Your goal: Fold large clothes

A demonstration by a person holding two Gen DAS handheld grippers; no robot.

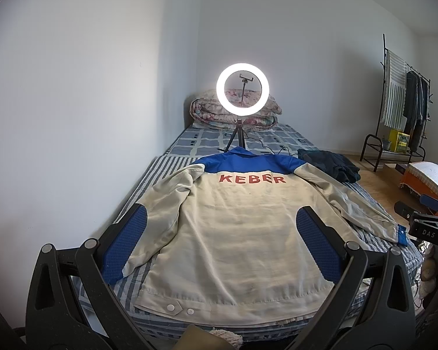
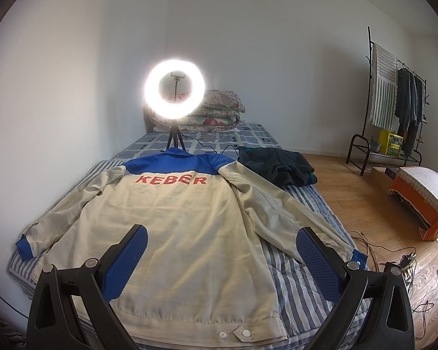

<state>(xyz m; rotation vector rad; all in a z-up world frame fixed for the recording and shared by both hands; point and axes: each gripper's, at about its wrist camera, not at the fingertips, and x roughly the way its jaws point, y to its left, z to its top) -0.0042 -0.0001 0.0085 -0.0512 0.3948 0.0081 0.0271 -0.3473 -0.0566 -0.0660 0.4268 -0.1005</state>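
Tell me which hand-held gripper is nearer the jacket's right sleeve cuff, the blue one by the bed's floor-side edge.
Right. The right hand-held gripper hovers open above the jacket, its right finger close to that cuff. The left hand-held gripper hovers open toward the wall side, farther off.

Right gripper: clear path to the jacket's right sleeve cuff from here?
Probably yes. The right gripper is open above the jacket; the blue right cuff lies flat near the bed edge, nothing covering it.
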